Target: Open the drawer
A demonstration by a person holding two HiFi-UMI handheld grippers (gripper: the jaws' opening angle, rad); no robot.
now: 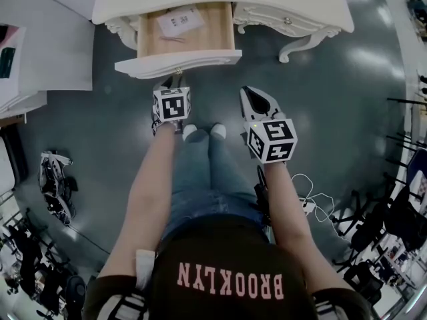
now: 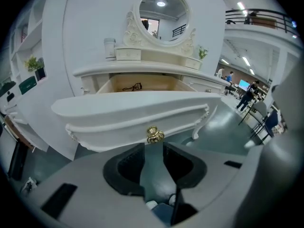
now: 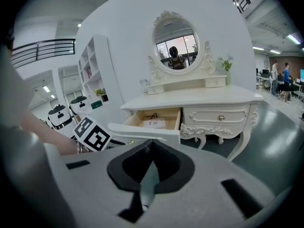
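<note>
One drawer (image 1: 200, 59), the left of the pair in the table (image 1: 287, 5), stands pulled well out toward the person. Its white front is clear of the tabletop edge and its wooden inside is open to the head view. In it lie a sheet of paper (image 1: 180, 20) and a small dark thing (image 1: 173, 39) that is too small to name.

The drawer's gold knob (image 2: 154, 134) sits in the middle of the front. The left gripper (image 2: 153, 146) points down at the knob with its jaws wide apart. The knob is just off their tips and in line with the gap, and neither pad presses on it, so this gripper holds nothing.

The right gripper (image 3: 152, 148) hangs beside the left one and further from the drawer. Its jaws meet at the tips, it is empty, and it touches nothing. The other drawer (image 3: 219, 117) is shut beneath the right half of the tabletop, and an oval mirror (image 3: 175, 44) stands on the table behind.

I judge the pull itself finished and the task all but done. The step in hand looks like the release at the knob.

The next move calls for drawing the left gripper straight back and a little up, keeping the jaws wide so that neither tip catches the knob or nudges the front inward. If more opening were wanted, the jaws would have to close squarely on the knob and pull level toward the person. A downward drag could tip so long an overhang on its runners. The right gripper need only keep clear.
</note>
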